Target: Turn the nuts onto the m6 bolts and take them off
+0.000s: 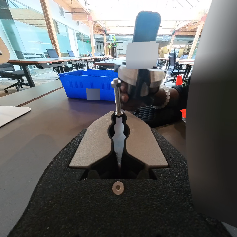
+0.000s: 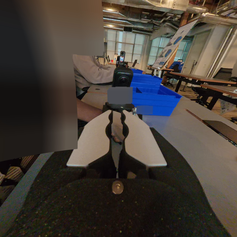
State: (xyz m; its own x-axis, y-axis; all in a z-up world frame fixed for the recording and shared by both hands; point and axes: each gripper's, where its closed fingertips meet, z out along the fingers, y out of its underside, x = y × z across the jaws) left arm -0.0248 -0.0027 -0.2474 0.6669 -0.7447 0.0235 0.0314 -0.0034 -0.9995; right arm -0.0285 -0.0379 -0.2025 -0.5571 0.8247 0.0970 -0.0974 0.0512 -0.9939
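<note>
I hold one bolt (image 1: 118, 97) upright, my left gripper (image 1: 119, 114) pinching its head. One nut (image 1: 115, 84) sits near the bolt's top, where my right gripper (image 1: 118, 84) touches it; whether it grips, I cannot tell. Behind the bolt, one blue bin (image 1: 82, 82).

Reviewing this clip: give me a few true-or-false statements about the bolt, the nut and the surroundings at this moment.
1. The left gripper clamps the bolt at its head, with the shaft standing upright. True.
2. A nut sits near the bolt's top end. True.
3. The bin on the table is red. False: the bin is blue.
4. The hand holding the right gripper has a bare wrist. False: the hand wears a bead bracelet.
</note>
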